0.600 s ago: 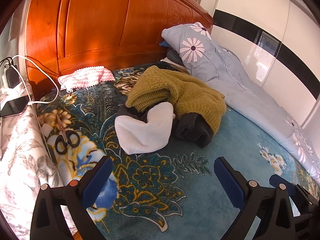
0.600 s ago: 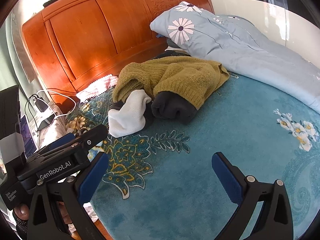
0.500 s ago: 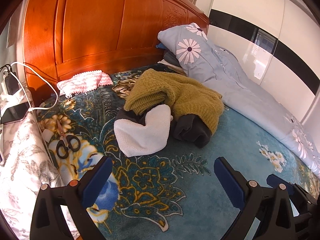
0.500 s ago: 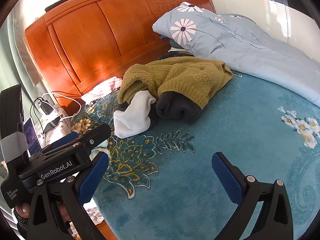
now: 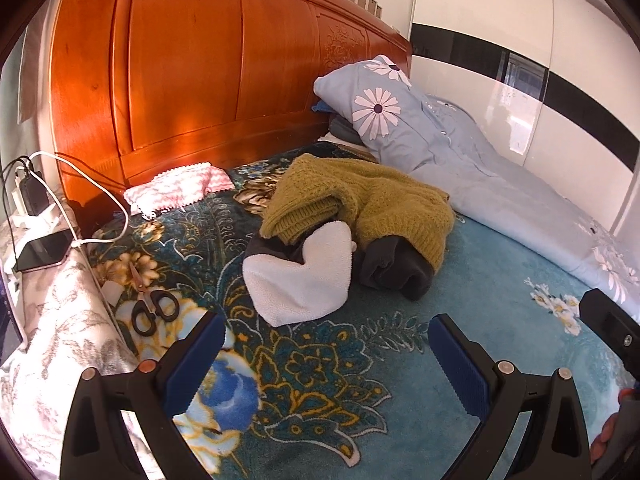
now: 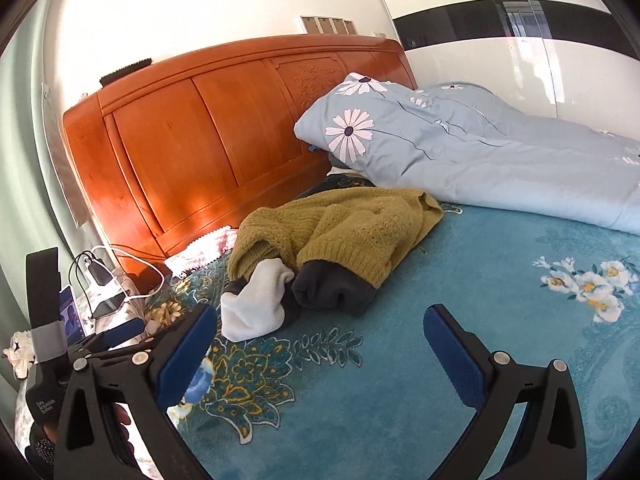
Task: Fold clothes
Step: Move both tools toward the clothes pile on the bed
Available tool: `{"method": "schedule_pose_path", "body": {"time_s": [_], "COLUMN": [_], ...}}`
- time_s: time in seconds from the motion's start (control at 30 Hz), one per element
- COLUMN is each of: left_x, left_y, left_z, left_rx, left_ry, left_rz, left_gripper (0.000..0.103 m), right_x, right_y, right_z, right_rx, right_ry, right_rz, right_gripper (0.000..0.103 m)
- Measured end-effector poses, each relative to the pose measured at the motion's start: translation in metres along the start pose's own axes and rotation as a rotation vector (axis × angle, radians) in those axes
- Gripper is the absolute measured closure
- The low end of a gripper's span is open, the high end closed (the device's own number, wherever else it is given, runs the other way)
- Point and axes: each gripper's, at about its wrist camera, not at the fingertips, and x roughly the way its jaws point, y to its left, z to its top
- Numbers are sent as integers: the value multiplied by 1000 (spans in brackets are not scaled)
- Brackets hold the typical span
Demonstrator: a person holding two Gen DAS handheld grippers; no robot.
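Note:
A pile of clothes lies on the teal floral bedspread (image 5: 460,300) near the headboard: an olive knit sweater (image 5: 376,204) on top, a dark grey garment (image 5: 396,268) under its right side and a white fleecy garment (image 5: 304,276) at the front left. The same sweater (image 6: 360,228), dark garment (image 6: 332,288) and white garment (image 6: 256,308) show in the right wrist view. My left gripper (image 5: 324,364) is open and empty, short of the pile. My right gripper (image 6: 320,352) is open and empty, also short of it.
Black scissors (image 5: 152,308) lie on the bedspread left of the pile. A pink-and-white cloth (image 5: 180,192) lies by the wooden headboard (image 5: 200,80). A blue daisy-print quilt (image 5: 460,152) fills the right side. A phone (image 5: 40,250) and cables sit at the left edge.
Both grippers have tilted upward and drawn back a little, so more headboard and wall shows. The clothes have not moved. Both stay open.

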Motion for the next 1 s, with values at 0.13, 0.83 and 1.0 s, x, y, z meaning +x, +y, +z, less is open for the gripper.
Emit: {"method": "schedule_pose_path", "body": {"time_s": [0.13, 0.83, 1.0], "left_x": [-2, 8, 12], "left_y": [-2, -5, -6], "left_z": [1, 14, 14], "left_rx": [-15, 63, 68], "left_ry": [-2, -14, -10], "left_rz": [-64, 26, 4], "left_gripper": [0, 0, 0], "right_x": [1, 15, 25], "right_y": [2, 20, 20], "right_z": [-6, 1, 0], "right_rx": [-14, -81, -98], "right_ry": [20, 48, 68], "right_rz": [-2, 9, -12], "right_gripper": [0, 0, 0]}}
